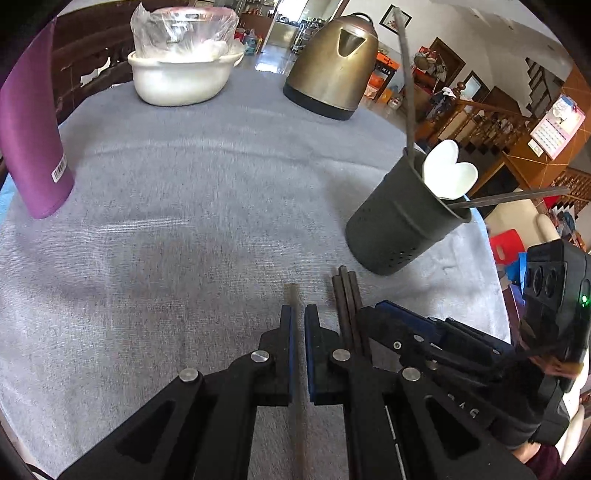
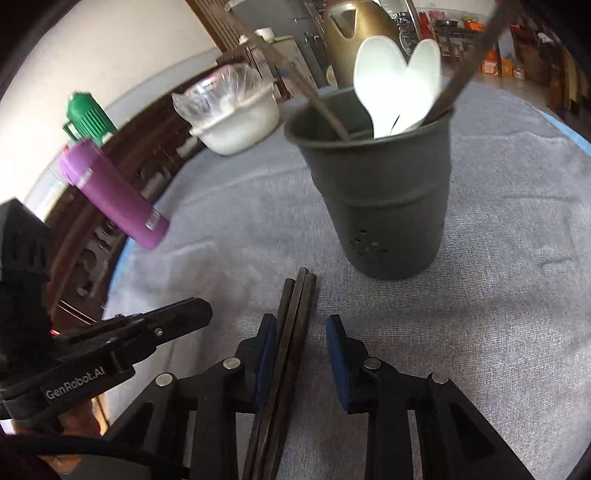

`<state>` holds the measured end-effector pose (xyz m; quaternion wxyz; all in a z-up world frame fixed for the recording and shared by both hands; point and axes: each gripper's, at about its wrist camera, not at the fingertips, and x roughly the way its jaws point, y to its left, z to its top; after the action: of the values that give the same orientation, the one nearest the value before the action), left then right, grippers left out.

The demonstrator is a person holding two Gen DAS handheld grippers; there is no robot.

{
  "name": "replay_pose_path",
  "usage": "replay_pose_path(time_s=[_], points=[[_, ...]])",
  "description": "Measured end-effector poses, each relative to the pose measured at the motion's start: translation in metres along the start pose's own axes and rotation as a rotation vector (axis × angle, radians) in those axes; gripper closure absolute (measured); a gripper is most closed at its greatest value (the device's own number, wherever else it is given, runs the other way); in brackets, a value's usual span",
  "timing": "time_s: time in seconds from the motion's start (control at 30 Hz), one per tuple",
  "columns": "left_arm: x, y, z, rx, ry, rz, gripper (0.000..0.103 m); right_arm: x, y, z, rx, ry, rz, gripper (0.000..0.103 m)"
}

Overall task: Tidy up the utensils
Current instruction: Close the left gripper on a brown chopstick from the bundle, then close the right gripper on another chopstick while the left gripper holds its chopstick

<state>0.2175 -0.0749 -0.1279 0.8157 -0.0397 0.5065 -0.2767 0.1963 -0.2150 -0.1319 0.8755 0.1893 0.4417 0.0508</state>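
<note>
A dark utensil cup stands on the grey cloth and holds two white spoons and two dark chopsticks. My left gripper is nearly shut around a single thin chopstick lying on the cloth. My right gripper is open, its fingers on either side of a bundle of dark chopsticks on the cloth, just in front of the cup. The right gripper shows at the right of the left wrist view.
A purple bottle stands at the left. A white bowl with a plastic-wrapped container and a bronze kettle stand at the far side. The round table's edge runs just right of the cup.
</note>
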Motion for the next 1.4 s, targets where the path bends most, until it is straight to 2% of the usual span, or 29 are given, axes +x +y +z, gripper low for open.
replay_pose_path(time_s=[0.13, 0.27, 0.3, 0.37, 0.4, 0.53, 0.63, 0.7, 0.83, 0.97, 1.07, 1.2, 1.3, 1.4], points=[[0.002, 0.005, 0.006, -0.013, -0.005, 0.004, 0.097, 0.002, 0.004, 0.003, -0.032, 0.006, -0.051, 0.082], [-0.007, 0.013, 0.010, -0.026, -0.025, 0.006, 0.097, -0.004, -0.006, 0.001, -0.024, 0.003, -0.092, 0.083], [-0.008, 0.013, 0.010, -0.022, -0.028, 0.011, 0.097, -0.007, -0.010, 0.002, -0.002, 0.004, -0.084, 0.082], [-0.010, 0.014, 0.008, -0.019, -0.028, 0.015, 0.097, -0.013, -0.015, 0.006, 0.051, -0.012, -0.002, 0.081], [-0.010, 0.015, 0.006, -0.021, -0.028, 0.013, 0.097, -0.016, -0.013, 0.009, 0.047, -0.024, -0.002, 0.081], [-0.009, 0.015, 0.003, -0.024, -0.019, 0.010, 0.097, -0.007, 0.004, 0.015, -0.029, -0.005, -0.030, 0.081], [-0.012, 0.017, -0.001, -0.020, -0.015, 0.017, 0.097, 0.006, 0.008, 0.010, -0.069, 0.049, -0.076, 0.081], [-0.012, 0.018, -0.001, -0.012, -0.008, 0.024, 0.097, 0.004, 0.007, 0.007, -0.088, 0.029, -0.099, 0.081], [-0.008, 0.014, -0.001, 0.009, 0.003, 0.030, 0.097, -0.003, -0.008, 0.007, -0.050, 0.030, -0.136, 0.082], [-0.004, 0.007, 0.003, 0.036, 0.012, 0.024, 0.097, -0.010, -0.018, 0.011, -0.009, 0.027, -0.133, 0.082], [0.003, 0.001, 0.007, 0.061, 0.037, 0.019, 0.097, -0.008, -0.018, 0.018, 0.018, 0.040, -0.108, 0.082], [0.012, -0.010, 0.015, 0.114, 0.076, 0.013, 0.097, 0.008, -0.020, 0.023, 0.077, 0.123, -0.108, 0.082], [0.020, -0.016, 0.019, 0.143, 0.118, 0.002, 0.097, 0.014, -0.018, 0.027, 0.095, 0.133, -0.120, 0.082], [0.031, -0.020, 0.022, 0.164, 0.157, -0.004, 0.097, 0.017, -0.015, 0.028, 0.084, 0.137, -0.137, 0.090]])
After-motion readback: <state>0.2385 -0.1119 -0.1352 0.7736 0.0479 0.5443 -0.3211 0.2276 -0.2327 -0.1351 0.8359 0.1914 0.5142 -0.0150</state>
